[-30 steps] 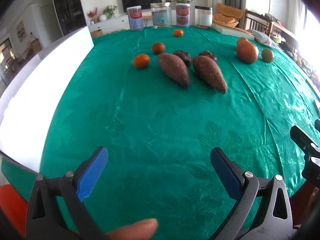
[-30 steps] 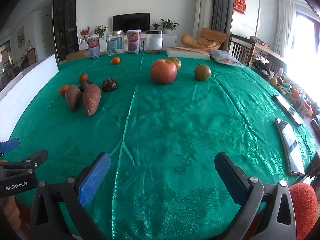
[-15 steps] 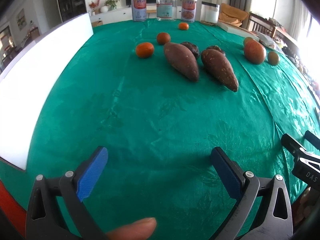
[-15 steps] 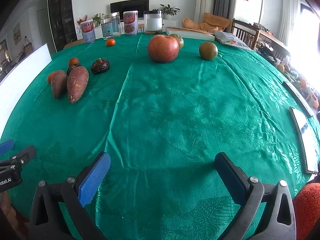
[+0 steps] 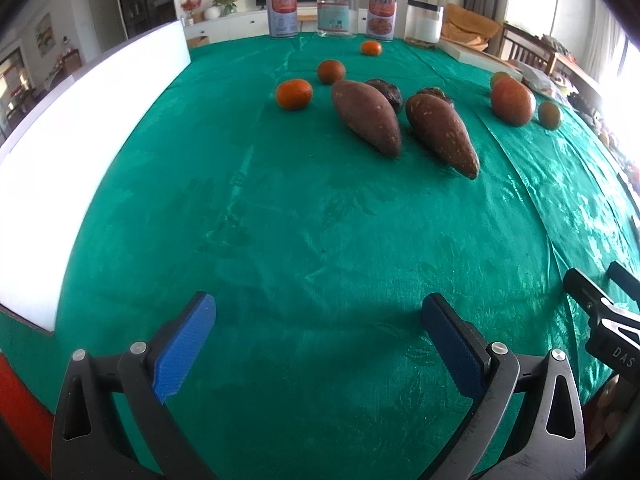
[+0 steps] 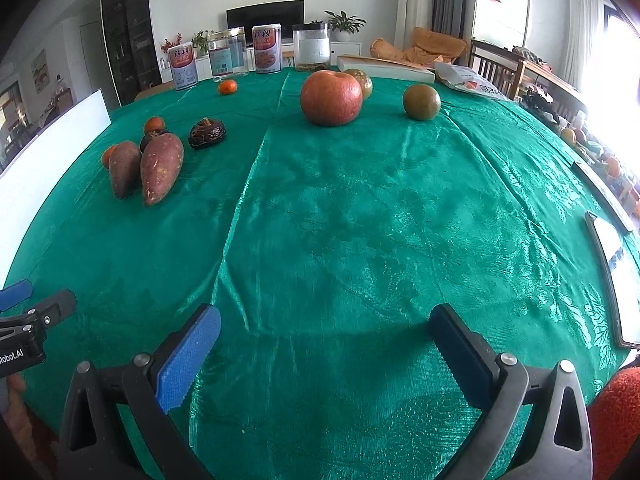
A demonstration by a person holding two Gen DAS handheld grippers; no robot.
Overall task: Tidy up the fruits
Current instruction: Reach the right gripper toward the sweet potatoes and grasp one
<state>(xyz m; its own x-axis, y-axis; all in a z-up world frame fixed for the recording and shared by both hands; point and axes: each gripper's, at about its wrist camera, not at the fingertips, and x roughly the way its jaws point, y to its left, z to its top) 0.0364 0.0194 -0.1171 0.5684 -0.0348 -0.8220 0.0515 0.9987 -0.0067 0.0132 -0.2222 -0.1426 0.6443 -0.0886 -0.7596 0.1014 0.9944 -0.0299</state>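
Observation:
Two sweet potatoes (image 5: 366,116) (image 5: 442,134) lie side by side on the green tablecloth (image 5: 280,220), with two dark wrinkled fruits (image 5: 384,92) behind them and three small oranges (image 5: 294,94) around. A big red apple (image 6: 331,98) and a green-brown round fruit (image 6: 421,101) sit farther right. My left gripper (image 5: 316,340) hangs open over bare cloth, well short of the sweet potatoes. Over the near middle of the table my right gripper (image 6: 326,344) is open too, holding nothing.
A white foam board (image 5: 80,120) runs along the table's left edge. Several tins and jars (image 5: 338,10) stand at the far edge beside a flat white box (image 6: 384,68). A phone (image 6: 612,272) lies at the right edge. A red seat shows bottom right.
Both grippers have moved forward over the table and the fruits look nearer. Both stayed open, and no fruit has moved.

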